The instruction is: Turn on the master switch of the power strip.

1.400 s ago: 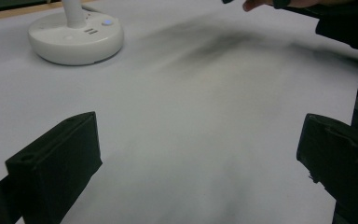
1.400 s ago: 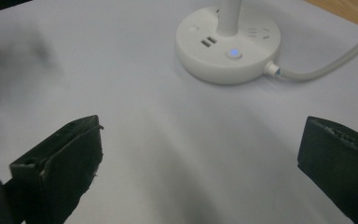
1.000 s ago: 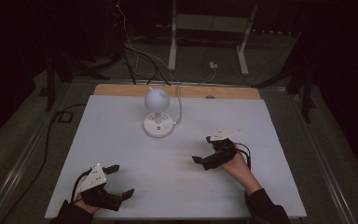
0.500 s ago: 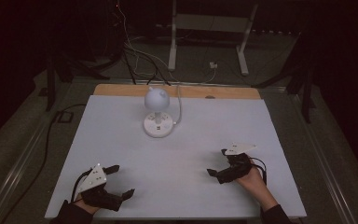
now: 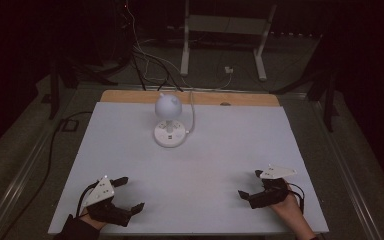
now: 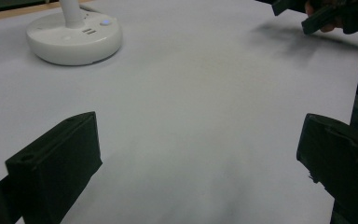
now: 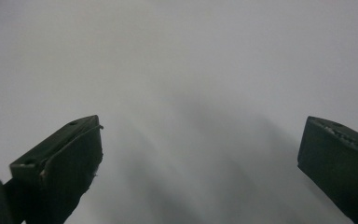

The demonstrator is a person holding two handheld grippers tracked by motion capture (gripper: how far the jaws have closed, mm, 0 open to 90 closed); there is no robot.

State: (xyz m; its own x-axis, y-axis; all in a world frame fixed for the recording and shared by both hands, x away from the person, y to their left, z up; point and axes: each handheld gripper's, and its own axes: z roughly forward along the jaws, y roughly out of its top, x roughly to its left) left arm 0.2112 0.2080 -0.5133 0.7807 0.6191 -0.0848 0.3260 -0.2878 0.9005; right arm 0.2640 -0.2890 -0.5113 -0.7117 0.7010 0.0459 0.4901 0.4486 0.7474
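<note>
Resting near the front corners of a pale grey-white table point(image 5: 130, 150), the two grippers sit well apart from each other. The left gripper point(image 5: 130, 194) lies at the near left, held by a hand whose dark sleeve point(image 5: 75, 229) enters from the bottom edge; its jaws are spread wide with nothing between them, and a grey three-cornered plate point(image 5: 101, 189) sits on top. In the left gripper view the same two black jaws rise at either side with bare table surface between them.

The right gripper point(image 5: 250, 184) lies at the near right, held by the right hand point(image 5: 287, 207), with its own grey plate point(image 5: 278, 172) on top. Its jaws are likewise released and empty, and the right gripper view shows them wide apart over blurred, bare tabletop.

A small white desk lamp point(image 5: 169, 120) stands upright toward the far middle of the table, well away from both grippers. It has a round base point(image 6: 74, 39), a short stem and a ball-shaped head. The base carries a small round button and two tiny dark marks; these are too small to read as writing, and no brand can be made out. A white cord point(image 5: 192, 112) runs from the base toward the far edge, where a wooden strip point(image 5: 130, 96) shows. Beyond the table, cables and white stand legs point(image 5: 185, 45) lie on the dark floor.
</note>
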